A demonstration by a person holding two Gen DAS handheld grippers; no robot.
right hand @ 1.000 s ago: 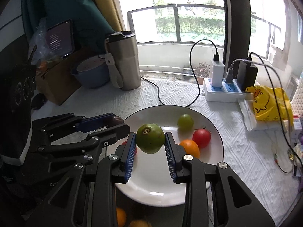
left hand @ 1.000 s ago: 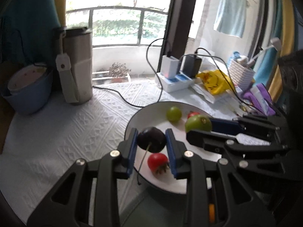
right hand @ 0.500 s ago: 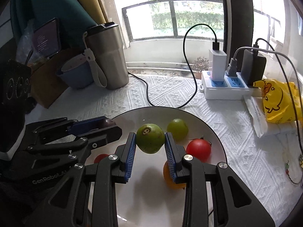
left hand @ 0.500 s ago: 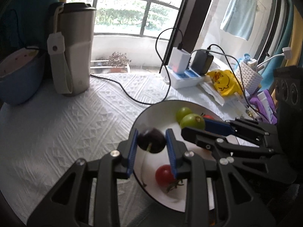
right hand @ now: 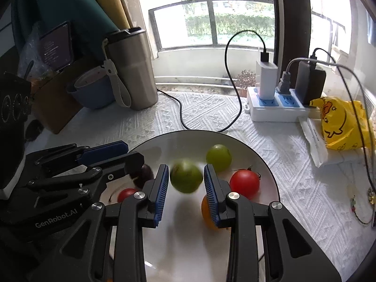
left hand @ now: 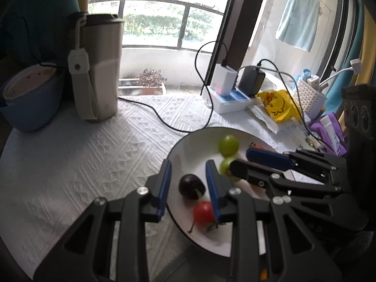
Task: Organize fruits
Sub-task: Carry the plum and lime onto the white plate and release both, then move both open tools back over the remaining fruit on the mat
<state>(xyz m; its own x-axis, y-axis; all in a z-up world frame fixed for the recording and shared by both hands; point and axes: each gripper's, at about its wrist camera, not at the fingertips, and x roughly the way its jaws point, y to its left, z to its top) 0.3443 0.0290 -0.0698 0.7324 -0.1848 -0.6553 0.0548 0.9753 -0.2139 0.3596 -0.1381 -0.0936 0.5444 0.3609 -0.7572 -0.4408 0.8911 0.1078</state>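
Round glossy fruits (right hand: 186, 176) rest on smooth white plate (right hand: 263, 164) between parted grippers.

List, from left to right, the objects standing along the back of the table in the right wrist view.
Blue bowl → steel tumbler → white charger → black adapter → yellow duck bag.

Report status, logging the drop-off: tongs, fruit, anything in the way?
Both tongs open over the white plate. Dark plum loose between left tongs; blurred green fruit between right tongs. Nothing blocking.
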